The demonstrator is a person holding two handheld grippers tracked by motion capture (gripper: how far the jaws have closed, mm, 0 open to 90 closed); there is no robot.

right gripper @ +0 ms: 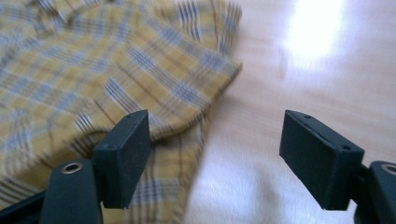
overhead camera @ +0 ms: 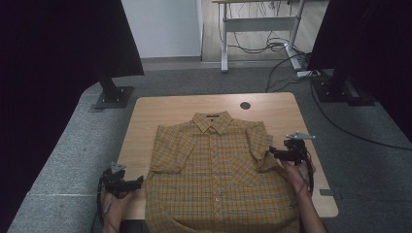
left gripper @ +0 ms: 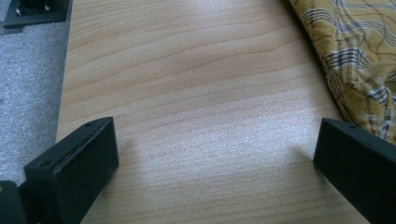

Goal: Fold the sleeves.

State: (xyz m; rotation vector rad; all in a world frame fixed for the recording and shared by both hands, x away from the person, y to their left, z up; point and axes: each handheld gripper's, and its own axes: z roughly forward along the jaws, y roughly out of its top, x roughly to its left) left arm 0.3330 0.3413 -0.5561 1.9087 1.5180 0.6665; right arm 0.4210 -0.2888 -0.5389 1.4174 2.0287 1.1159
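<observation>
Black jaws of the right gripper (right gripper: 217,158) stand wide apart with nothing gripped; the shirt (right gripper: 116,79) spreads from 9 to 12 o'clock of them, its folded sleeve edge just past the left jaw, and bare table (right gripper: 303,70) lies between the two. One shirt, two grippers, one table. From above, the shirt lies flat at the table's centre, collar at 12 o'clock. At 8 o'clock of it, the left gripper (overhead camera: 141,180) hangs open and empty over bare wood, the shirt's edge by its right jaw
</observation>
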